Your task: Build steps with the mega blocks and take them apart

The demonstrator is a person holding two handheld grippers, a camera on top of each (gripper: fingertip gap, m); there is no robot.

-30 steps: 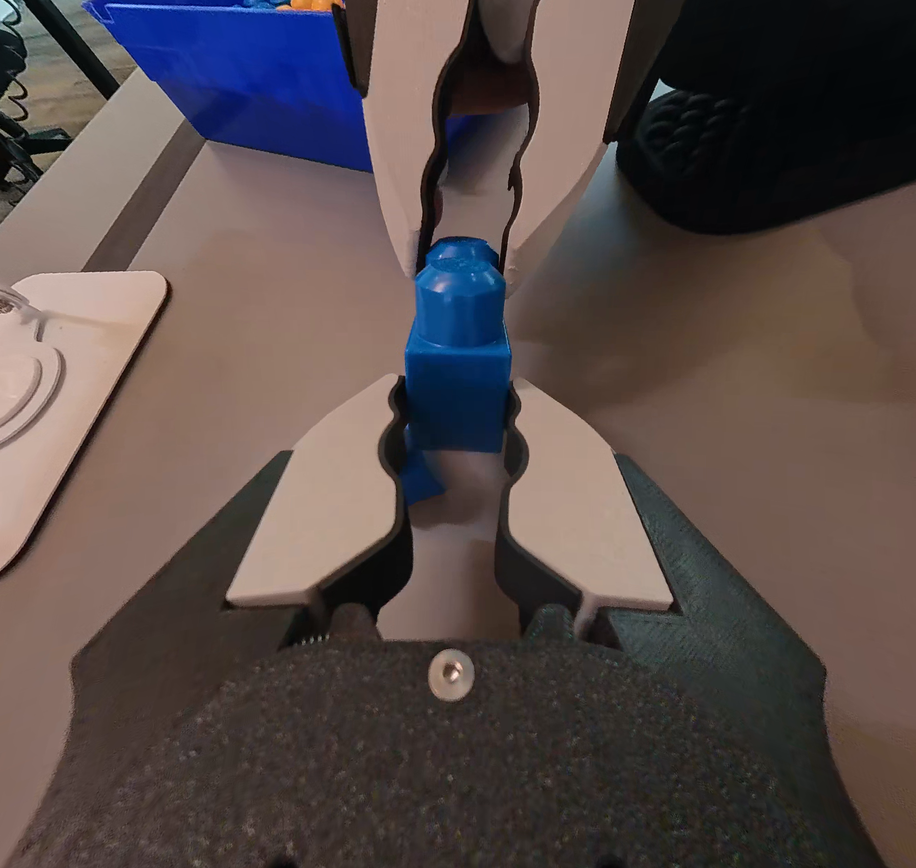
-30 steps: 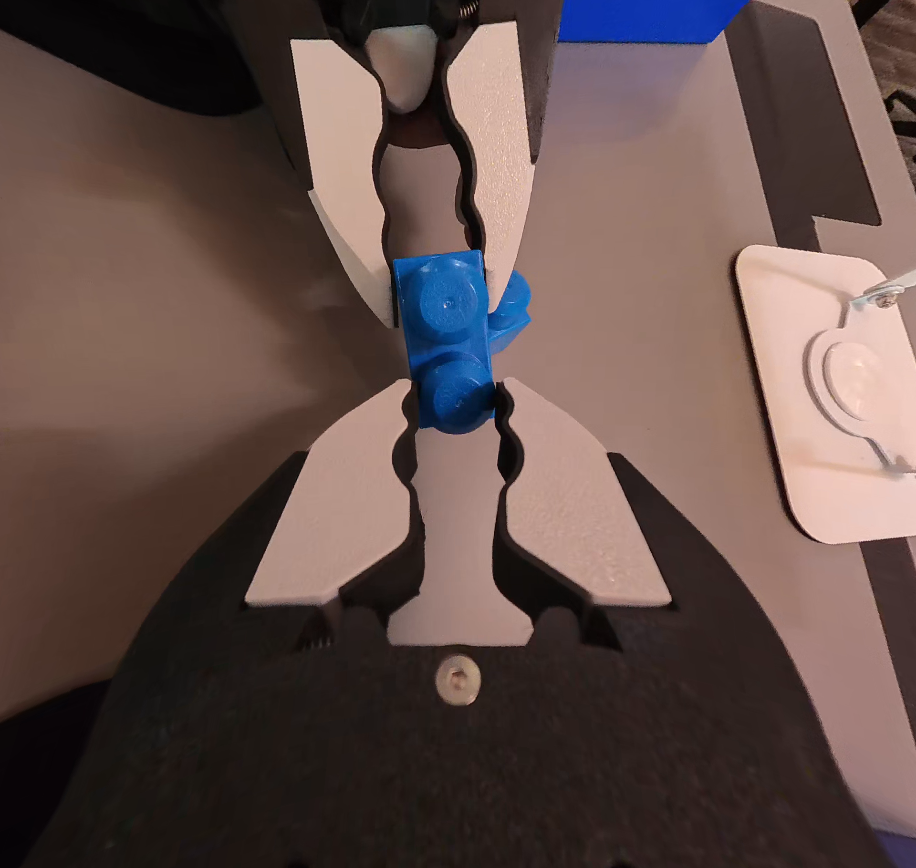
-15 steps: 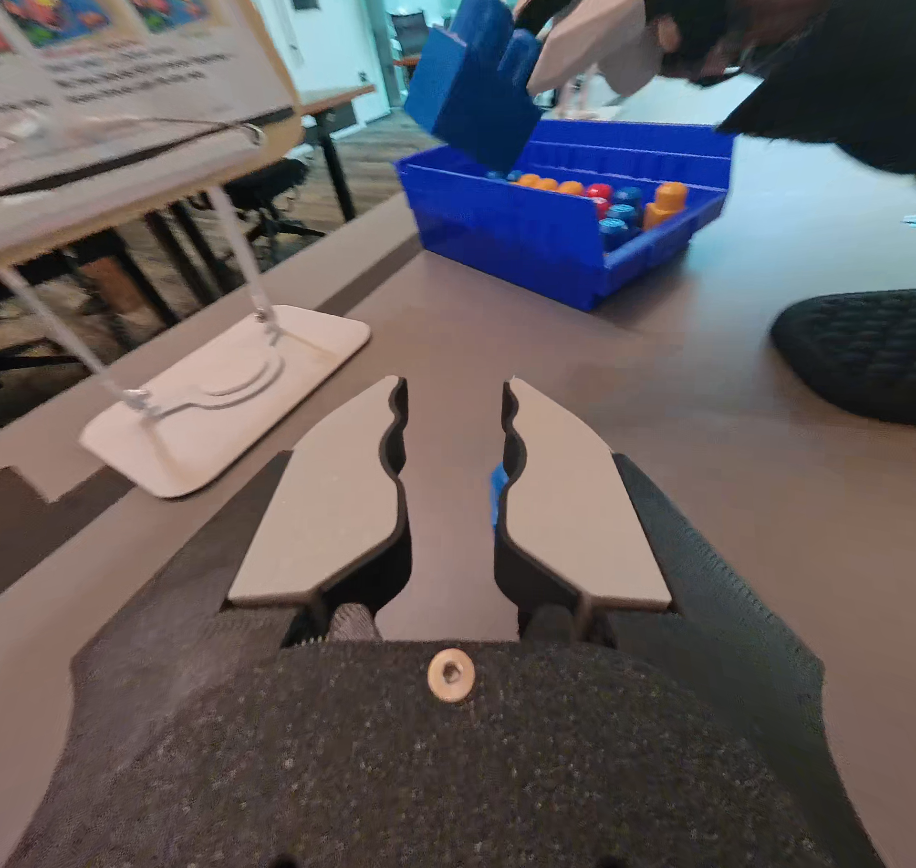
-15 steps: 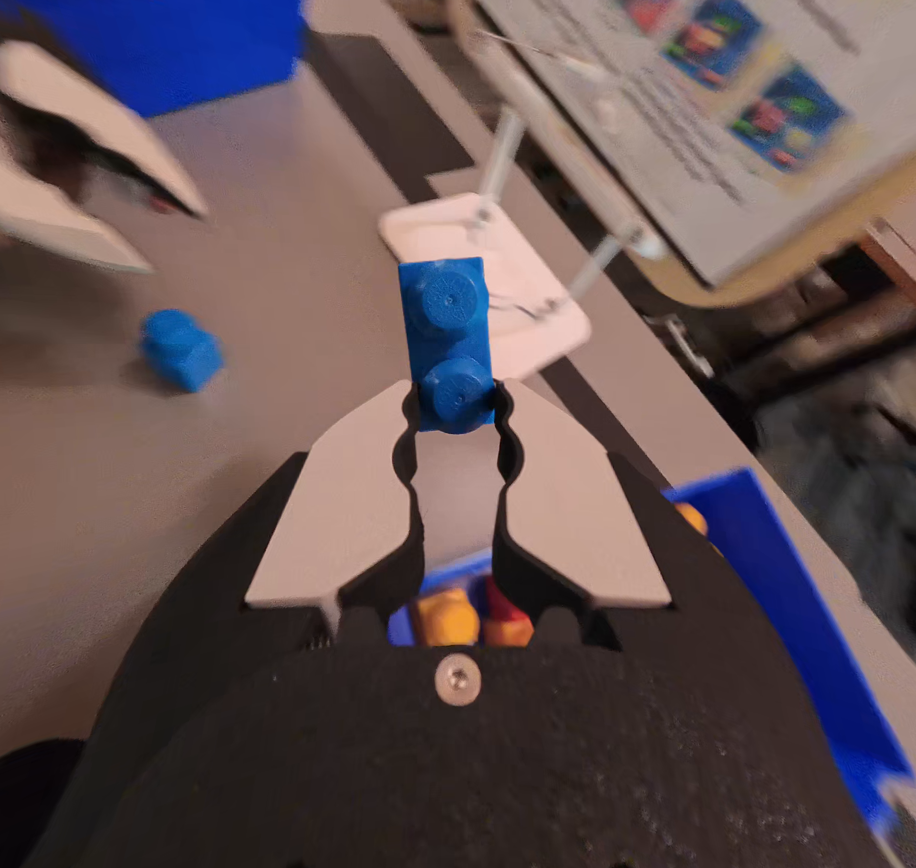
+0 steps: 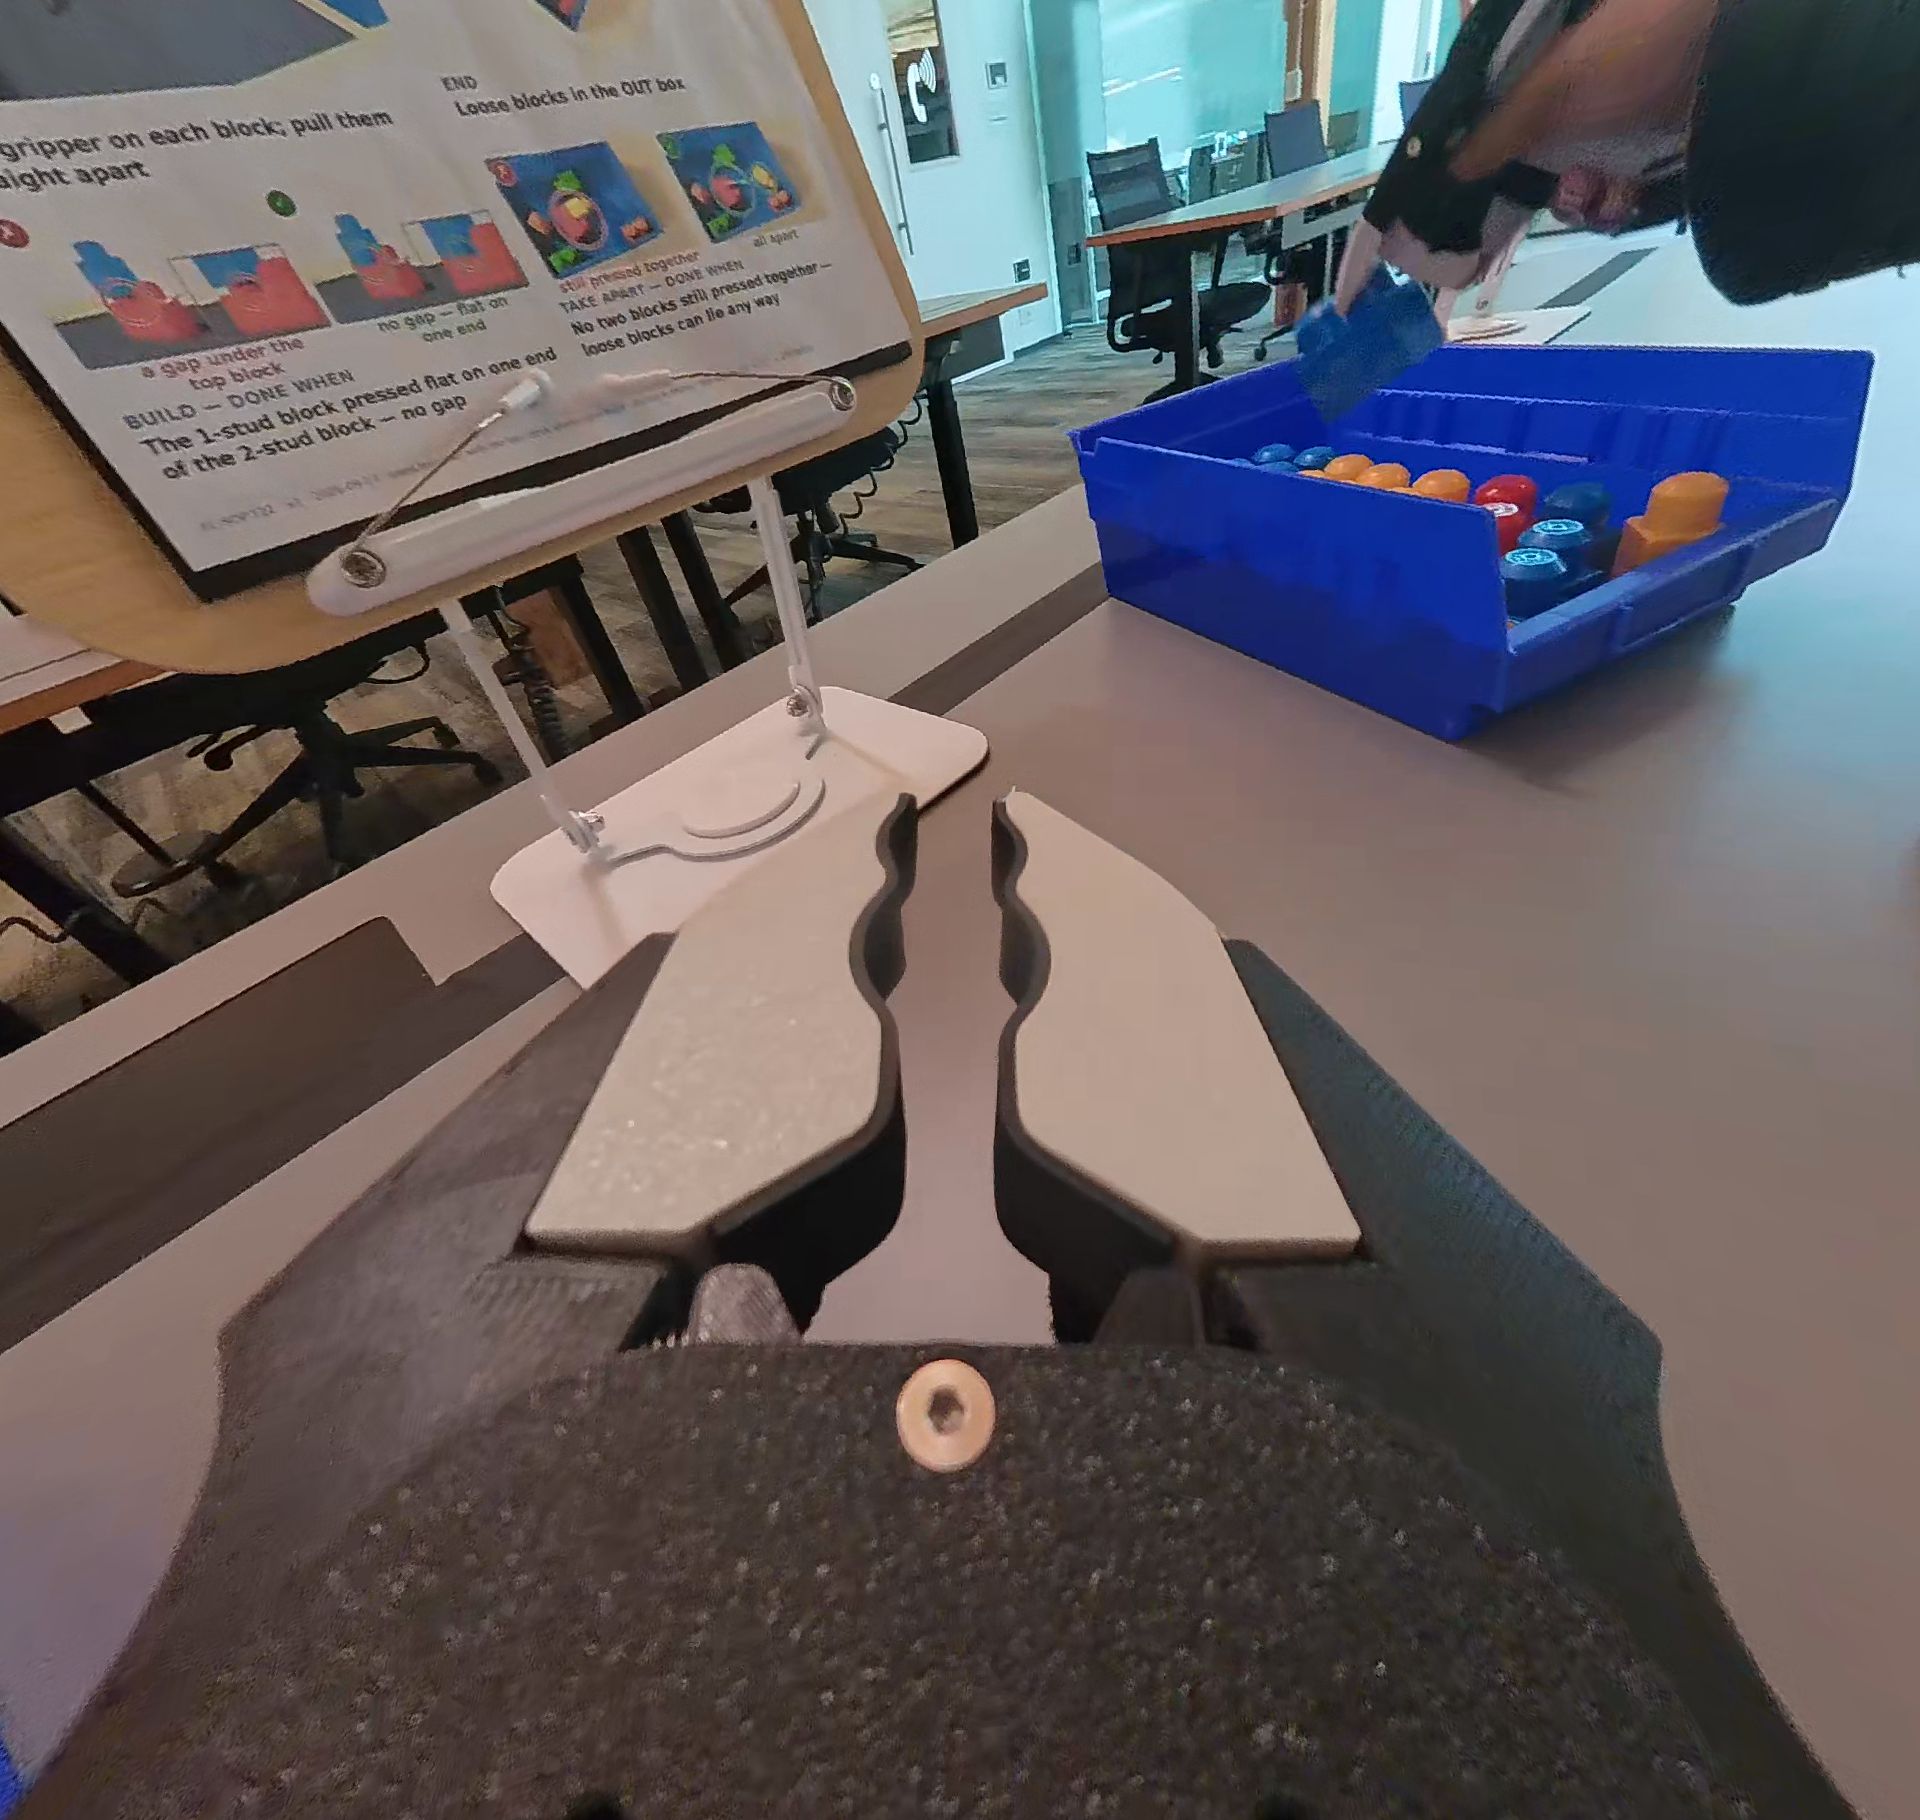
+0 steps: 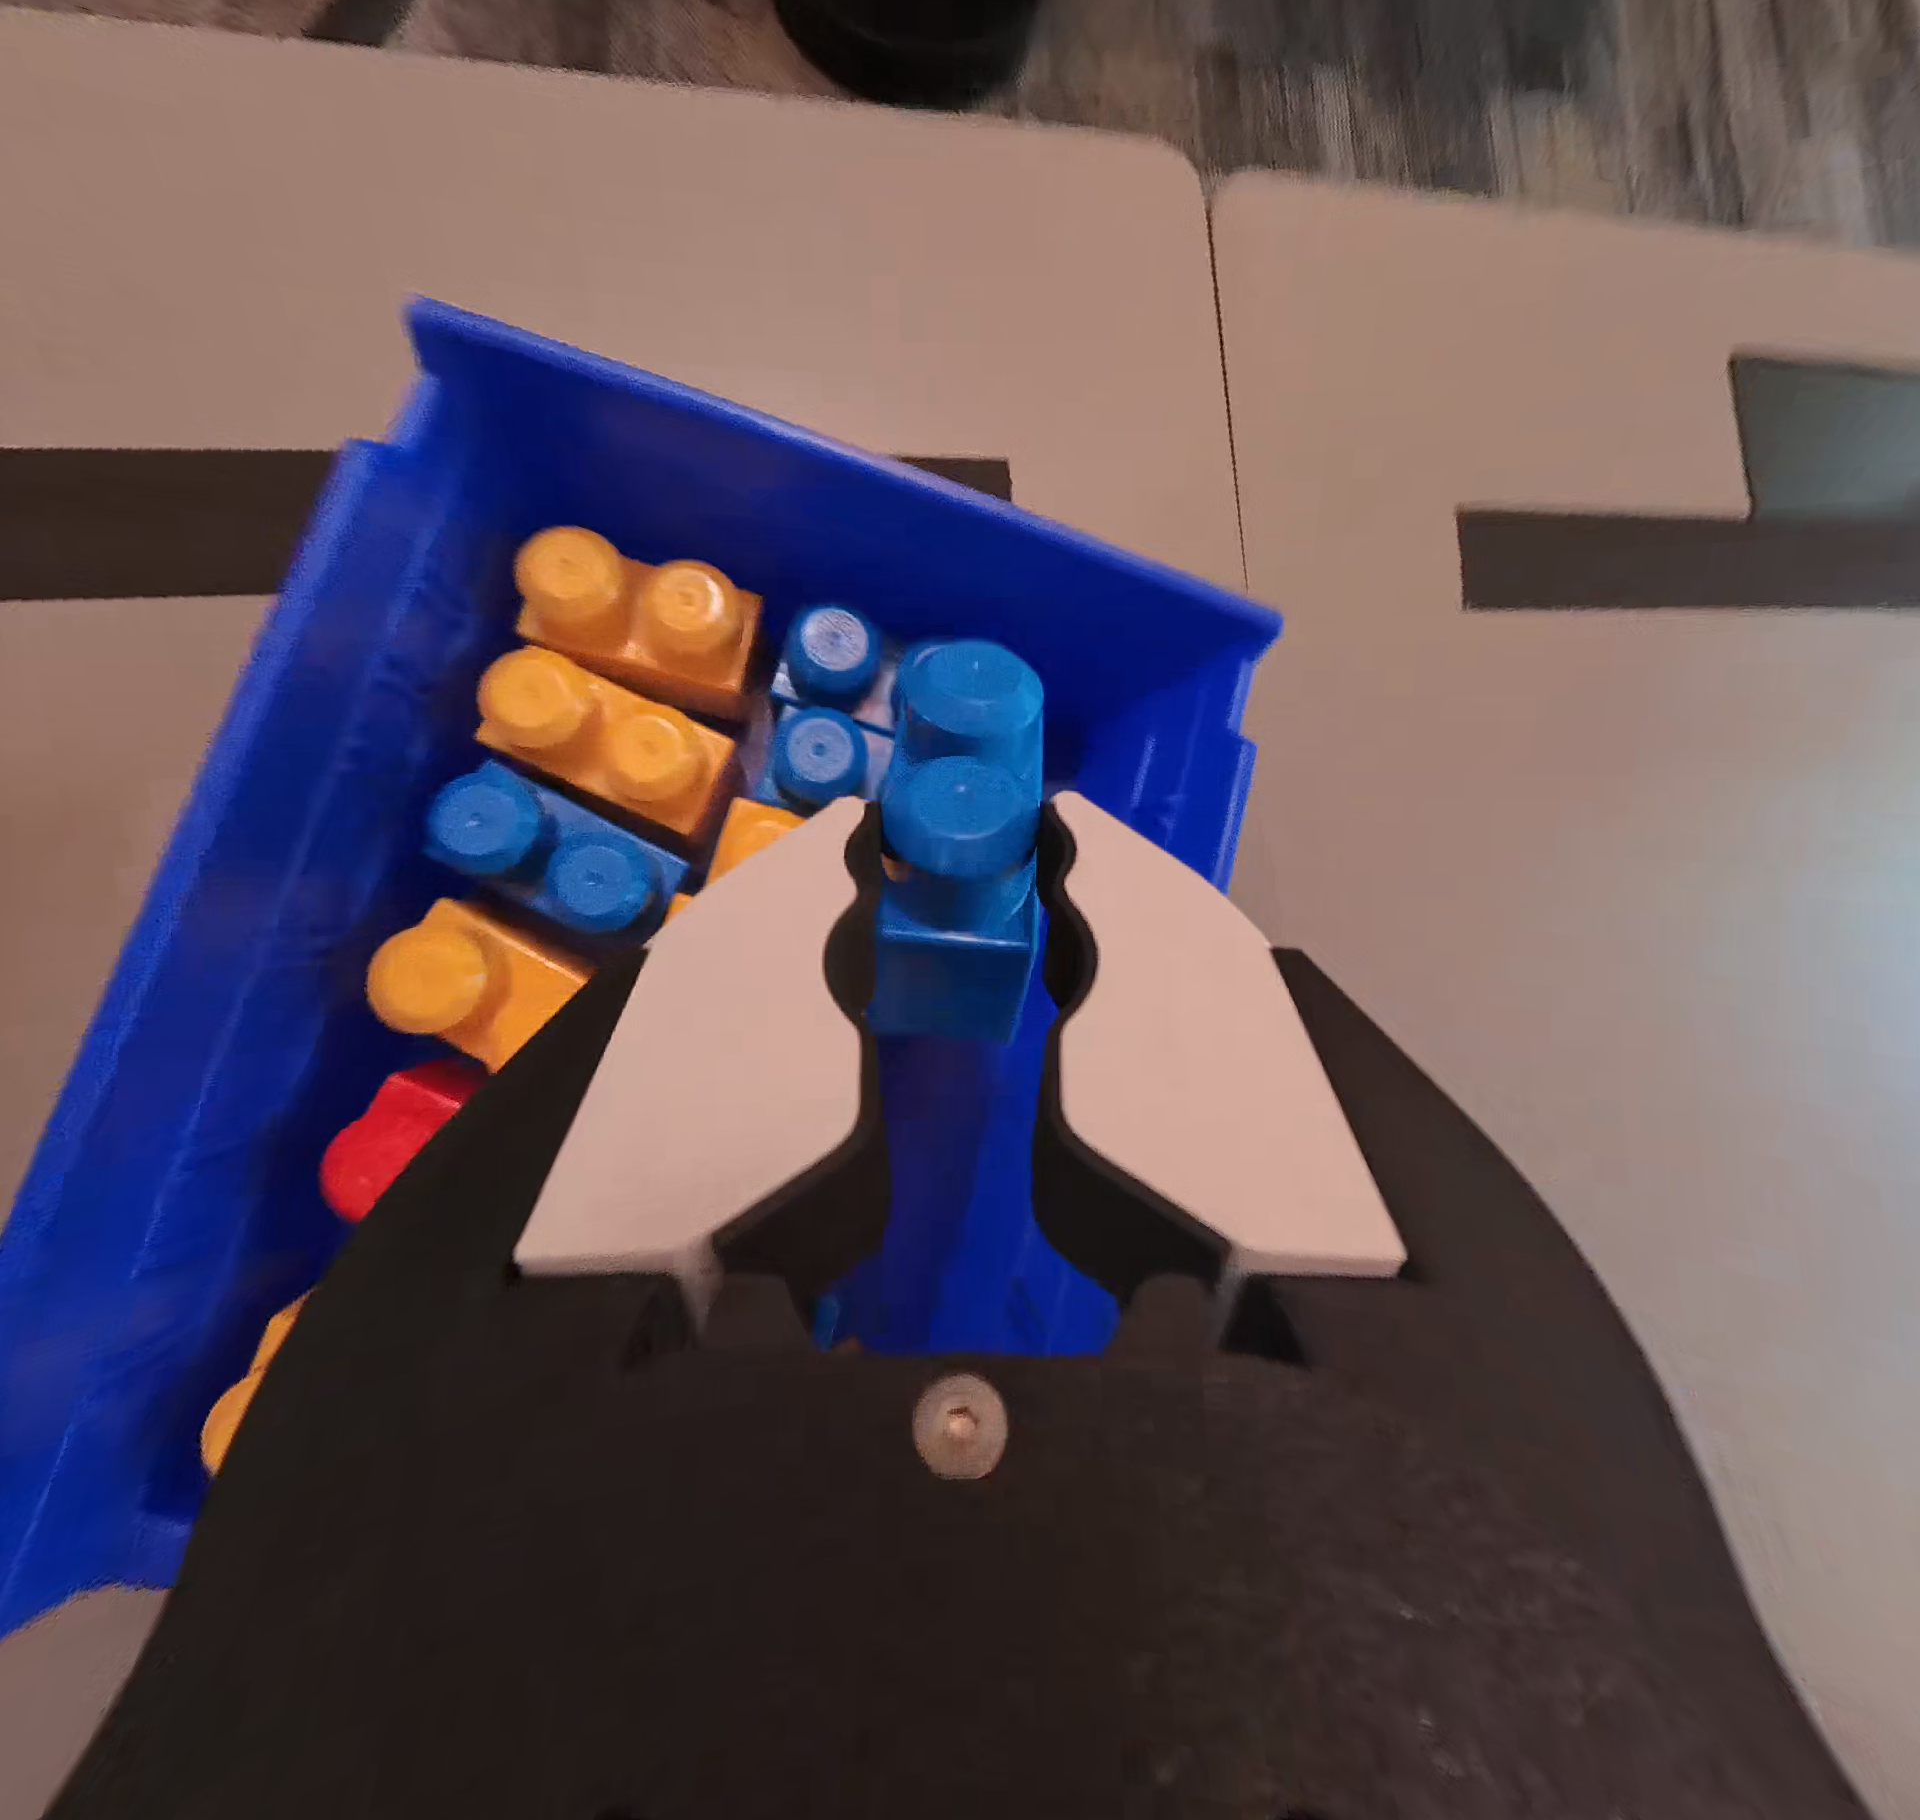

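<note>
My right gripper (image 6: 956, 814) is shut on a blue two-stud block (image 6: 961, 731) and holds it above the open blue bin (image 6: 831, 440), near its far right corner. The bin holds several orange, blue and red blocks (image 6: 613, 669). In the left wrist view the right gripper (image 5: 1392, 284) and its block (image 5: 1366, 347) hang over the bin (image 5: 1299, 565) at the far right. My left gripper (image 5: 951, 814) is low over the grey table (image 5: 1455, 939). Its fingers are nearly together with a narrow slit between them and hold nothing. The one-stud blue block is out of view.
An instruction board (image 5: 416, 212) stands on a white stand with a flat base (image 5: 727, 835), just ahead-left of the left gripper. Dark slots (image 6: 1662, 560) run across the table near its edge. Office chairs and desks lie beyond the table. My right fingertips sit around 45 centimetres from my left ones.
The two blocks came apart. My right gripper carried the two-stud block from the table's middle to over the bin. My left gripper dropped the one-stud block, rose, and its fingers closed further.
</note>
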